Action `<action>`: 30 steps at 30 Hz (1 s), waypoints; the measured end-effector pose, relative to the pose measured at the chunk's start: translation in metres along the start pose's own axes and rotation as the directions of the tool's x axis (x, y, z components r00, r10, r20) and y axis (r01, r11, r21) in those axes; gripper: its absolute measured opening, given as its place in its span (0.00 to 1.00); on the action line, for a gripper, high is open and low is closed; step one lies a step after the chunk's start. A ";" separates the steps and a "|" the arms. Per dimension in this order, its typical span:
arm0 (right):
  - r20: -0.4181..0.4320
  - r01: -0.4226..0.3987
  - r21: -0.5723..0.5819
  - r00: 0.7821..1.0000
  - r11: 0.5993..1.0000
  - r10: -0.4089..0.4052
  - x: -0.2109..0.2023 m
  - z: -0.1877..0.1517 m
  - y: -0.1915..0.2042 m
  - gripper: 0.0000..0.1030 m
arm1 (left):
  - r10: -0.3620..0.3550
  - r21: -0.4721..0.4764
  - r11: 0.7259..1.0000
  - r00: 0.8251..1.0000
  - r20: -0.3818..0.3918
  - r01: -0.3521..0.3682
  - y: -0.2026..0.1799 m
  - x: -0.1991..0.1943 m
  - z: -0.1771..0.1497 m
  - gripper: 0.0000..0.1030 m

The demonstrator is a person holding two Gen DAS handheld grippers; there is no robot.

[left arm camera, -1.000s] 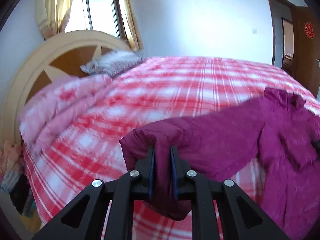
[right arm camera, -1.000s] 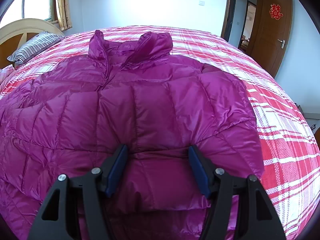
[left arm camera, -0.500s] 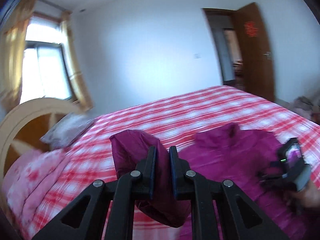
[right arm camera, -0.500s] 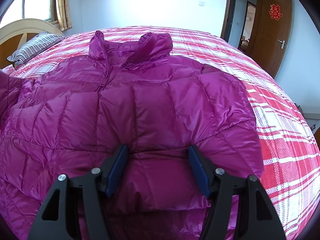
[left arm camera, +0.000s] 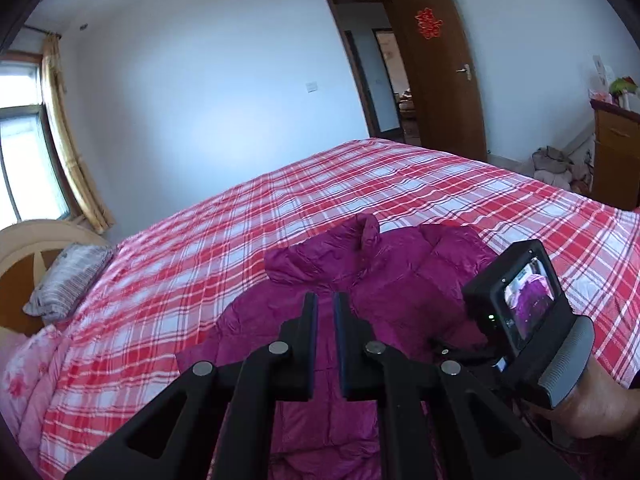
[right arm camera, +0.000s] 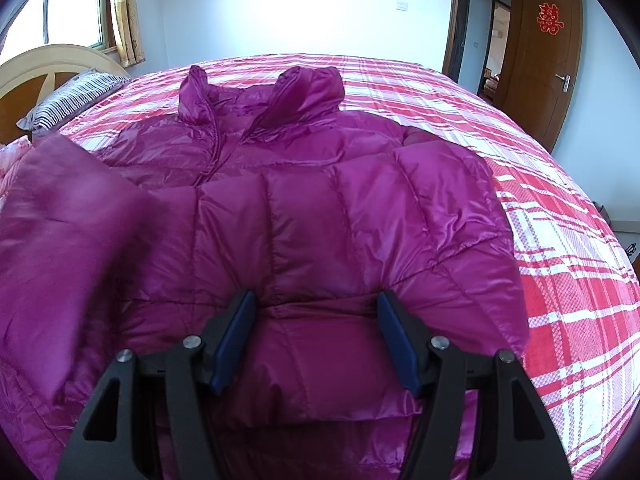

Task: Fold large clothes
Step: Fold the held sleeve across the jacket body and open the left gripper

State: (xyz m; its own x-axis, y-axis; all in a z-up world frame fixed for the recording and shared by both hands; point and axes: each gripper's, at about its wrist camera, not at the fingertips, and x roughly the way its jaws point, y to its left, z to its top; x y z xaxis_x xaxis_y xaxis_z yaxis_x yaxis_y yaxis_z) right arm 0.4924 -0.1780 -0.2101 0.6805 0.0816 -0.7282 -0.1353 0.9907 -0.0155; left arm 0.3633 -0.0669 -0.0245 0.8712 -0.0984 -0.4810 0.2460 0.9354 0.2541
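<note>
The magenta puffer jacket lies on the plaid bed; with the right claw spread wide pinning its hem, the near-shut, seemingly empty left claw should lay the sleeve flat.

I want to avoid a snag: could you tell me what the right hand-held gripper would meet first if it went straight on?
Probably the magenta puffer jacket: the right hand-held gripper, open, points along its quilted front; depth is unclear.
</note>
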 end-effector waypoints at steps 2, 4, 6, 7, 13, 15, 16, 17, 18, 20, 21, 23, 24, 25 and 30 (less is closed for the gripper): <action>-0.002 -0.018 0.012 1.000 1.000 0.018 0.000 0.000 -0.003 0.67 | 0.006 -0.020 1.000 1.000 -0.016 -0.007 0.009 0.003 -0.005 0.08; -0.003 -0.052 0.030 0.999 0.998 0.052 0.001 0.001 -0.006 0.70 | 0.033 -0.053 0.998 0.998 -0.044 -0.036 0.020 0.008 -0.015 0.08; 0.000 -0.086 0.044 0.996 0.995 0.086 0.000 0.000 -0.009 0.77 | 0.043 -0.095 0.994 0.997 -0.069 -0.050 0.034 0.007 -0.033 0.09; 0.002 -0.104 0.049 0.995 0.993 0.104 0.000 0.000 -0.009 0.78 | 0.040 -0.119 0.992 0.995 -0.087 -0.051 0.039 0.008 -0.045 0.09; 0.022 -0.146 0.082 0.989 0.986 0.145 -0.002 -0.001 -0.014 0.79 | -0.015 -0.194 0.981 0.979 -0.202 -0.025 0.030 0.027 -0.107 0.09; 0.022 -0.147 0.082 0.989 0.986 0.145 -0.002 -0.001 -0.014 0.79 | -0.020 -0.192 0.981 0.978 -0.206 -0.021 0.024 0.034 -0.115 0.09; 0.022 -0.147 0.082 0.989 0.986 0.146 -0.002 -0.001 -0.014 0.79 | -0.010 -0.179 0.983 0.978 -0.209 -0.028 0.022 0.040 -0.116 0.09; 0.023 -0.149 0.083 0.989 0.985 0.147 -0.003 -0.001 -0.014 0.79 | 0.020 -0.161 0.985 0.971 -0.236 -0.060 0.022 0.050 -0.119 0.09; 0.025 -0.152 0.085 0.988 0.985 0.150 -0.003 -0.001 -0.015 0.79 | 0.041 -0.163 0.983 0.965 -0.259 -0.085 0.024 0.056 -0.122 0.09; 0.053 -0.182 0.118 0.983 0.976 0.176 -0.011 0.000 -0.021 0.77 | 0.050 -0.193 0.975 0.955 -0.292 -0.110 0.035 0.069 -0.131 0.09; 0.083 -0.192 0.142 0.980 0.971 0.182 -0.020 0.001 -0.025 0.77 | 0.036 -0.218 0.970 0.950 -0.309 -0.108 0.039 0.074 -0.136 0.09; 0.140 -0.241 0.199 0.966 0.950 0.216 -0.041 0.005 -0.030 0.78 | 0.003 -0.253 0.963 0.943 -0.332 -0.092 0.047 0.078 -0.142 0.09; 0.141 -0.270 0.211 0.960 0.940 0.244 -0.046 0.008 -0.028 0.78 | -0.001 -0.259 0.962 0.943 -0.334 -0.090 0.047 0.078 -0.144 0.09; 0.120 -0.305 0.208 0.951 0.929 0.285 -0.048 0.013 -0.021 0.78 | 0.006 -0.251 0.963 0.942 -0.334 -0.095 0.046 0.078 -0.143 0.09; -0.034 -0.365 0.144 0.927 0.920 0.373 -0.026 0.026 0.027 0.67 | 0.087 -0.163 0.975 0.937 -0.337 -0.149 0.030 0.079 -0.142 0.09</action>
State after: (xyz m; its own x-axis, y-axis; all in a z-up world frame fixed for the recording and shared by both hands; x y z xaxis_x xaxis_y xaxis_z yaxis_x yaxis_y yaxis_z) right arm 0.4899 -0.1510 -0.1739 0.5557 0.4419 -0.7042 -0.2691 0.8970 0.3506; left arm 0.3795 0.0019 -0.1735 0.6948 0.1034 -0.7118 0.0411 0.9823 0.1829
